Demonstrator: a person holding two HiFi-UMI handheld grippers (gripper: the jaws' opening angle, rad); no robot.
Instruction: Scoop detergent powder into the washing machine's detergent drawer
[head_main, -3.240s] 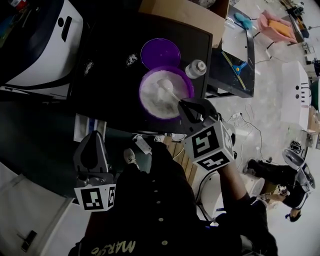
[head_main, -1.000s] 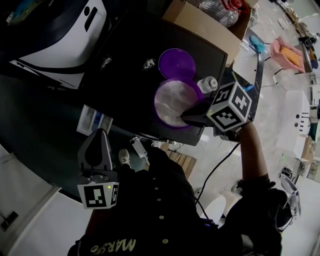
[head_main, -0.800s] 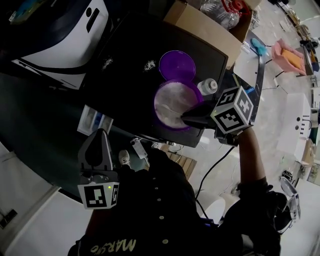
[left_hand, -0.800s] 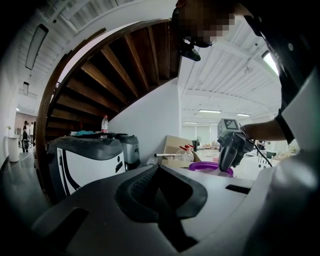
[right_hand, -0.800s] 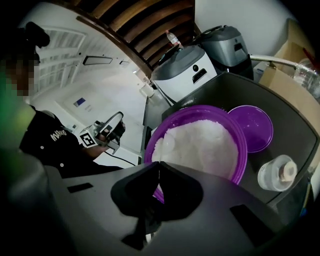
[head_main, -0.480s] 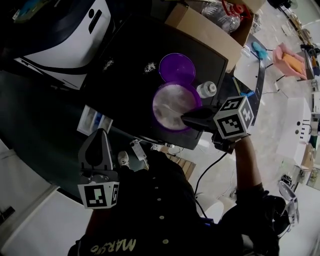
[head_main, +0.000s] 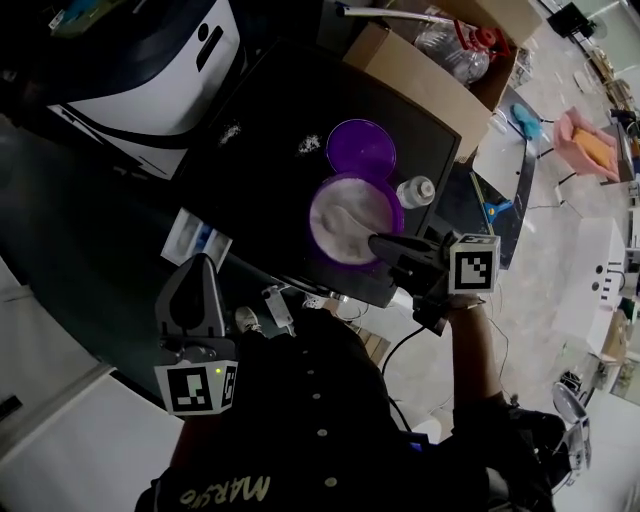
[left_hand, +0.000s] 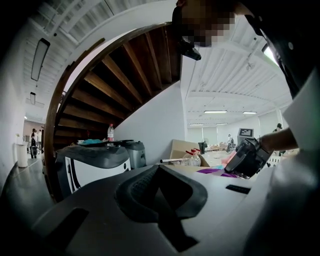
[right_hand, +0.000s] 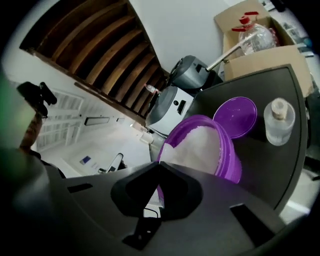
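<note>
A purple tub (head_main: 355, 218) (right_hand: 200, 147) full of white powder stands on a dark table (head_main: 270, 190), its purple lid (head_main: 360, 147) (right_hand: 235, 116) lying beside it. My right gripper (head_main: 376, 241) (right_hand: 160, 164) is shut, its tip at the tub's near right rim, just above the powder. I cannot make out a scoop in its jaws. My left gripper (head_main: 198, 265) (left_hand: 159, 166) is held low at the left, away from the tub, shut on nothing. A small white and blue tray (head_main: 198, 237) sits near the table's left edge. The white washing machine (head_main: 150, 60) (left_hand: 90, 165) stands behind.
A small clear bottle (head_main: 415, 190) (right_hand: 279, 120) stands right of the tub. A cardboard box (head_main: 420, 80) (right_hand: 260, 35) with spray bottles is behind the table. Spilled powder flecks (head_main: 308, 145) lie on the tabletop. Cables run over the floor at the right.
My right gripper has rolled at the tub's rim, so its marker cube now shows one face, and it has risen a little. The left gripper has stayed put.
</note>
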